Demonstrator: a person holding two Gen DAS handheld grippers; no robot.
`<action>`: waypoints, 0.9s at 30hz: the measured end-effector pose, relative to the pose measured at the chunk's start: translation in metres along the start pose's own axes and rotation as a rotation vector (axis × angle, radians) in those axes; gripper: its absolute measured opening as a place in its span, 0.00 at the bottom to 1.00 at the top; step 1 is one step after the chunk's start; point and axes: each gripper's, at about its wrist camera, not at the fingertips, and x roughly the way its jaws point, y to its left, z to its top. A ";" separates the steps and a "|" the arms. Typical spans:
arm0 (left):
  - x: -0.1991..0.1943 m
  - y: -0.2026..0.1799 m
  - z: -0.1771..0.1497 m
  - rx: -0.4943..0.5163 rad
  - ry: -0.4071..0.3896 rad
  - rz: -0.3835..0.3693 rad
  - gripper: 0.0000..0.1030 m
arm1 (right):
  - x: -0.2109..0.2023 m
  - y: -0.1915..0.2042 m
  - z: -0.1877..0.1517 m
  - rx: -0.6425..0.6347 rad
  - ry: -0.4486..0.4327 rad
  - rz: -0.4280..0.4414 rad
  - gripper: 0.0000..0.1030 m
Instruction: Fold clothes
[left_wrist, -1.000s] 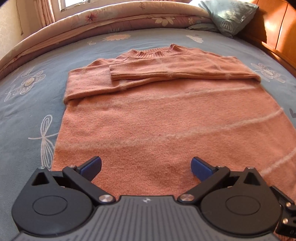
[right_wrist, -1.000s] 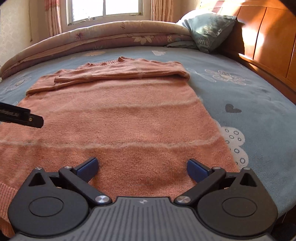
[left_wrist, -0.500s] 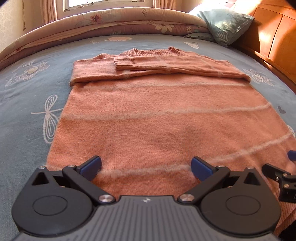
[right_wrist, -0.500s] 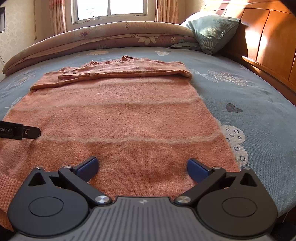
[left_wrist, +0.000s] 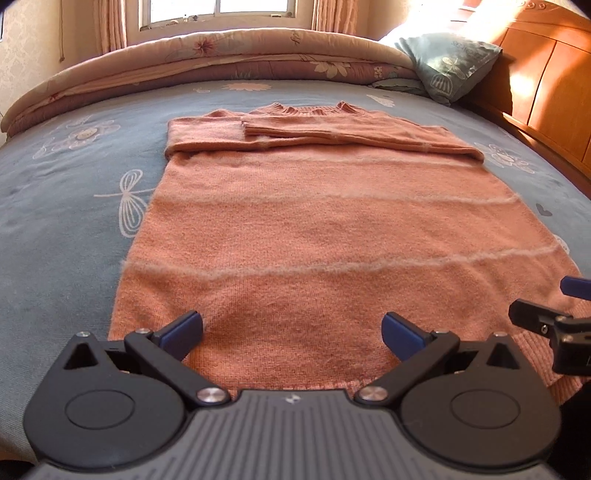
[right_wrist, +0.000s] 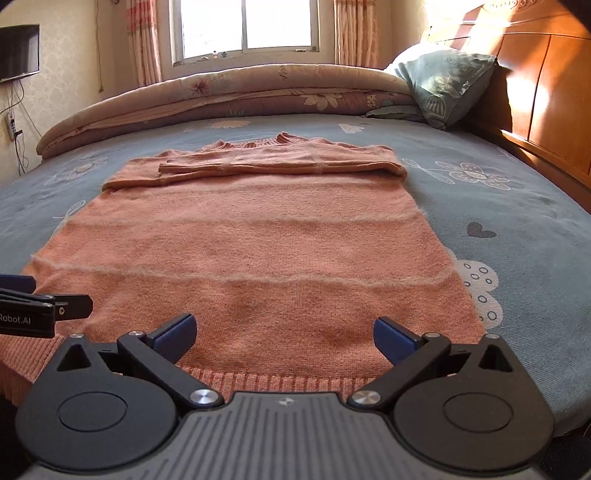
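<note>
An orange knit sweater (left_wrist: 325, 229) with pale stripes lies flat on the bed, collar at the far end, both sleeves folded across the chest. It fills the middle of the right wrist view too, sweater (right_wrist: 266, 251). My left gripper (left_wrist: 291, 330) is open, hovering just above the ribbed hem near its left part. Over the hem's right part my right gripper (right_wrist: 283, 334) is open as well, nothing between its fingers. Each gripper shows at the edge of the other's view: right gripper (left_wrist: 554, 314), left gripper (right_wrist: 44, 306).
The bed has a blue-grey sheet (left_wrist: 66, 206) with flower and dragonfly prints. A rolled quilt (right_wrist: 229, 92) lies along the far side, a pillow (right_wrist: 443, 85) leans at the far right against the wooden headboard (right_wrist: 535, 85). The window is behind.
Both grippers have drawn back toward the sweater's hem and tilted up, so more of the room shows. The hem ribbing now lies right under the fingers. Both stay open.
</note>
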 end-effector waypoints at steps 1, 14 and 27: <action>0.000 0.003 -0.001 -0.011 0.004 0.003 1.00 | 0.002 0.002 0.000 -0.010 0.016 -0.005 1.00; -0.018 0.017 -0.013 -0.038 0.007 0.014 1.00 | 0.007 -0.002 -0.008 -0.013 0.044 -0.017 1.00; -0.010 0.046 -0.008 -0.175 -0.053 -0.103 0.99 | 0.004 -0.003 -0.016 -0.020 -0.005 -0.012 1.00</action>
